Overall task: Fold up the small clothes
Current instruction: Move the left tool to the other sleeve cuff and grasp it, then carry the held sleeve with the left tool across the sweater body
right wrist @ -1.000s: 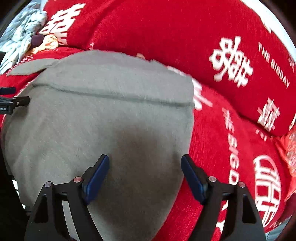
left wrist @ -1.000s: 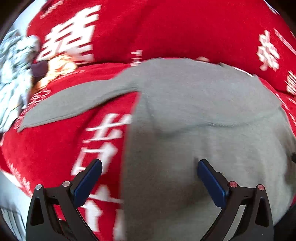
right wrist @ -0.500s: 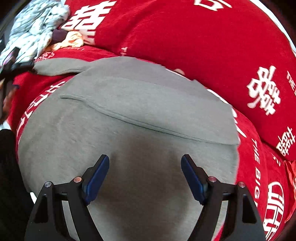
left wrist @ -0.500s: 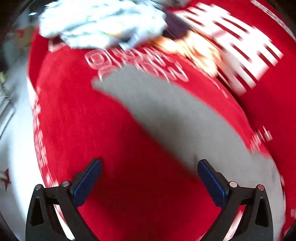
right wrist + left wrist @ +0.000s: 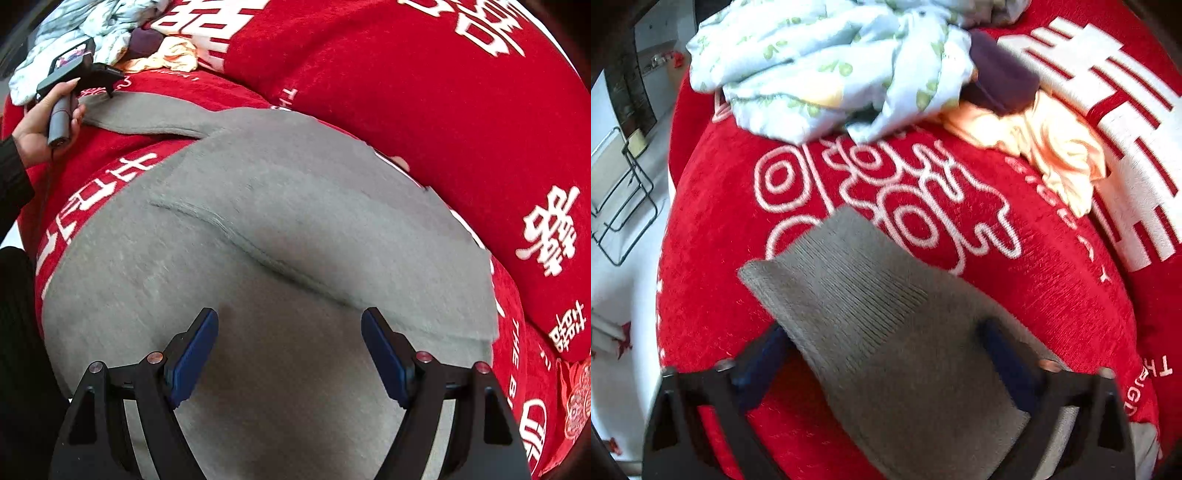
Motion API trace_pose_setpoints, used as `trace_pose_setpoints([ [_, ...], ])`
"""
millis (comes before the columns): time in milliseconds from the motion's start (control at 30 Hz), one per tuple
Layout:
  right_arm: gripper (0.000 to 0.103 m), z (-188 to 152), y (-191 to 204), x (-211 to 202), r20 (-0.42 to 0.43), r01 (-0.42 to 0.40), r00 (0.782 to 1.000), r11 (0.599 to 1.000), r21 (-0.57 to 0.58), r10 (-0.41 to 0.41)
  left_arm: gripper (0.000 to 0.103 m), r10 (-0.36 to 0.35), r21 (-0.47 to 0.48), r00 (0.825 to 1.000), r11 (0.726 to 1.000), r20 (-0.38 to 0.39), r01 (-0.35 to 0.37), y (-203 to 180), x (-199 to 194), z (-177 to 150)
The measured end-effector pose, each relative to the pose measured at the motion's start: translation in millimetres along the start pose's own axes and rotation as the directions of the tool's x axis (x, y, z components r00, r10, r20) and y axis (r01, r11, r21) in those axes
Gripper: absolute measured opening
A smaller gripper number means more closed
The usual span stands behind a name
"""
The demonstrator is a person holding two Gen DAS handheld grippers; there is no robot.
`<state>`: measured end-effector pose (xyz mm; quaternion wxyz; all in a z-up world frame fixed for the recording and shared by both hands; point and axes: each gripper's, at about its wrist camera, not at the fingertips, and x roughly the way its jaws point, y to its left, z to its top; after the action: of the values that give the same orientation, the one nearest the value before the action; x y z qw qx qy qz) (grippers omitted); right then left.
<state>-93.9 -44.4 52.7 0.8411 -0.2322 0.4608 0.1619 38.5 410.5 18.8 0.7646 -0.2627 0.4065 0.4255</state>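
Grey sweater (image 5: 280, 258) lies spread on the red cover (image 5: 1034, 288). Left claw (image 5: 886, 354) stands wide, its sleeve (image 5: 857, 302) draped between the fingers. Right claw (image 5: 290, 350) stands wide over the sweater's body. Pale clothes pile (image 5: 827, 59) sits beyond.

the left gripper's (image 5: 882, 354) blue pads are blurred, its right one partly behind the grey sleeve (image 5: 886, 332) at 5 o'clock.
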Motion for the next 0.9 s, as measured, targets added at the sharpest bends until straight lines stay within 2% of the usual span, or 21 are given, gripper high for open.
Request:
trace_pose_setpoints([
  [33,0.082,5,2,1,0.005,-0.003,1.0,1.0,-0.01,0.003,0.05,-0.014,0.004,1.0,1.0,0.026,0.014,5,-5,-1],
  [67,0.082,11,4,3,0.011,-0.006,1.0,1.0,-0.021,0.006,0.042,-0.055,0.003,0.998,0.998,0.033,0.055,10,-9,-1],
  [100,0.082,16,4,5,0.015,-0.007,1.0,1.0,-0.029,0.007,0.026,-0.087,-0.001,0.996,0.996,0.029,0.087,14,-9,0],
  [133,0.082,23,5,6,0.023,-0.005,1.0,0.999,-0.039,0.006,0.019,-0.127,-0.005,0.992,0.992,0.017,0.127,19,-9,2],
  [200,0.082,42,4,10,0.051,0.001,0.999,0.999,-0.05,0.001,0.016,-0.198,-0.024,0.98,0.98,-0.008,0.197,27,-8,6],
  [333,0.082,97,-4,27,0.097,-0.026,0.995,1.0,0.015,0.024,0.015,-0.271,-0.039,0.962,0.962,-0.041,0.27,38,-9,8],
  [400,0.082,126,-11,47,0.086,-0.034,0.996,0.997,0.072,0.028,0.015,-0.314,-0.05,0.949,0.949,-0.04,0.312,45,-15,6],
  [500,0.082,164,-14,85,0.051,-0.03,0.998,0.988,0.149,0.022,0.015,-0.339,-0.035,0.94,0.94,-0.021,0.338,48,-28,-1],
  [567,0.082,186,-10,115,0.015,0.002,1.0,0.984,0.176,-0.005,0.015,-0.356,-0.029,0.935,0.934,-0.014,0.355,51,-33,-3],
  [633,0.082,201,-2,138,-0.014,0.041,0.999,0.982,0.186,-0.039,0.015,-0.363,-0.02,0.932,0.932,-0.006,0.363,53,-38,-3],
  [733,0.082,207,19,170,-0.079,0.05,0.996,0.982,0.181,-0.036,0.015,-0.381,-0.005,0.925,0.925,0.006,0.381,55,-48,-1],
  [800,0.082,209,32,169,-0.045,0.076,0.997,0.983,0.165,-0.07,0.015,-0.386,0.008,0.922,0.923,0.015,0.386,54,-56,-1],
  [833,0.082,213,40,167,-0.046,0.053,0.998,0.989,0.138,-0.047,0.015,-0.392,0.011,0.92,0.92,0.016,0.392,53,-60,-1],
  [900,0.081,217,49,158,-0.029,-0.148,0.988,0.983,0.108,0.152,0.015,-0.403,0.036,0.915,0.915,0.019,0.402,45,-72,-2],
])
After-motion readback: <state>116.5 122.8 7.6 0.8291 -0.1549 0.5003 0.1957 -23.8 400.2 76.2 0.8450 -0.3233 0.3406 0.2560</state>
